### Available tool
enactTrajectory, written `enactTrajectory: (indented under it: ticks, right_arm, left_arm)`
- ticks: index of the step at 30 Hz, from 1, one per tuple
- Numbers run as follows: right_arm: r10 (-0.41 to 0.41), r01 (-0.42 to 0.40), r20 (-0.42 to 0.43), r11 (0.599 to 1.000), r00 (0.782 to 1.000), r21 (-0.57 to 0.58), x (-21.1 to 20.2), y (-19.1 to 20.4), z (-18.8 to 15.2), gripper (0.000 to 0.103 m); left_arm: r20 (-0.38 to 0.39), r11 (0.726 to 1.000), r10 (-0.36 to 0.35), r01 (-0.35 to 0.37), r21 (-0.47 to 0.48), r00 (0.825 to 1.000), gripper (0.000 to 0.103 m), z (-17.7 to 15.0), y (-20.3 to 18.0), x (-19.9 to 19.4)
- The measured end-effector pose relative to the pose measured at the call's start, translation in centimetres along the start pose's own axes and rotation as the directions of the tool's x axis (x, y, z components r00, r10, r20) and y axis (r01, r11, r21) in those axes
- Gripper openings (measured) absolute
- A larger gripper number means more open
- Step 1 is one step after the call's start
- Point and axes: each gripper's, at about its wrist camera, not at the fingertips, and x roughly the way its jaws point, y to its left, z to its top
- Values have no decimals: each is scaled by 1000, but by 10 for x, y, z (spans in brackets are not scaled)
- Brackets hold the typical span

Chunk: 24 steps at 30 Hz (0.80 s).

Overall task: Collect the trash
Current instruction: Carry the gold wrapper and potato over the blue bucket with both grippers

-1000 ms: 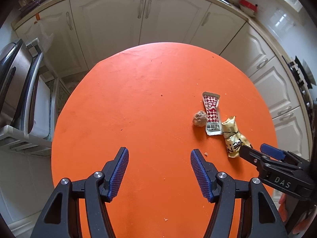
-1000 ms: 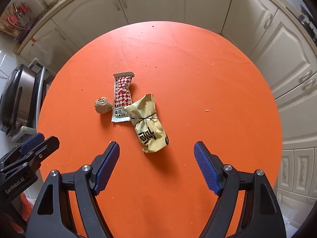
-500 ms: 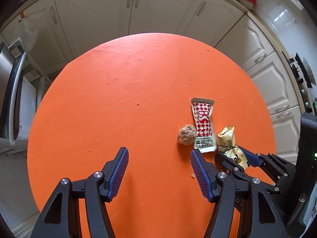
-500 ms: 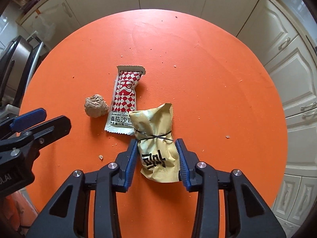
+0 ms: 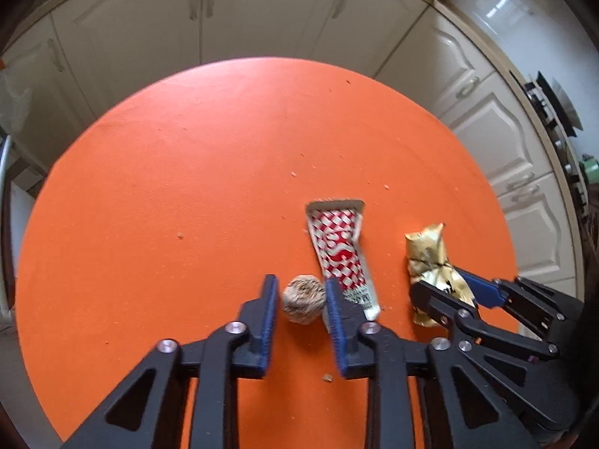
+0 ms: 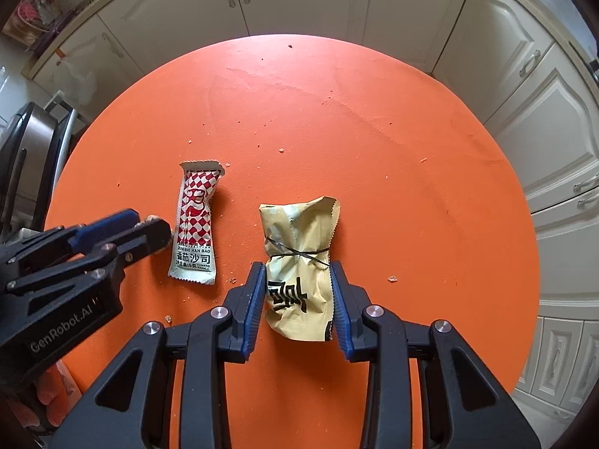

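Round orange bench point(image 6: 374, 119) under my view, pale cupboards beyond rim. Lying on it: red-and-white checked sachet point(image 6: 195, 224), torn end away from me; crumpled yellow wrapper point(image 6: 299, 262) with black lettering, just beside sachet on its right, apart; small brown crumpled ball point(image 5: 303, 299) close at sachet's left near its lower end. Crumbs point(image 6: 280, 149) scattered over surface, mostly around these three.
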Motion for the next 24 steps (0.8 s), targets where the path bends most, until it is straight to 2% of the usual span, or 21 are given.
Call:
enactTrajectory:
  ticks: [2,7,10,18,24]
  right_arm:
    - [6,-6,0,1000,1000,3,1,-2,-9,33]
    - [10,-10,2,1000,1000,6,-10,-12,-13,33]
    - [40,-40,-2,999,999,26,-21,-23,-10,33]
    - [44,-44,18,998,999,38,-42,-28,-27,33]
    - [40,-42,38,997,998,69,-64,-43,-52,33]
  left_arm:
    - [20,1000,24,-24,16,1000,19,-2,-2,3]
    - [23,1000,23,-23,-13,999,19,0,2,2]
    - [33,999,29,-29,-18,999,19,-2,6,-1]
    - [59,1000,29,-29,11,998,19,-18,-16,-19]
    - [86,997,24,-30,68,996,19,-42,-54,-37]
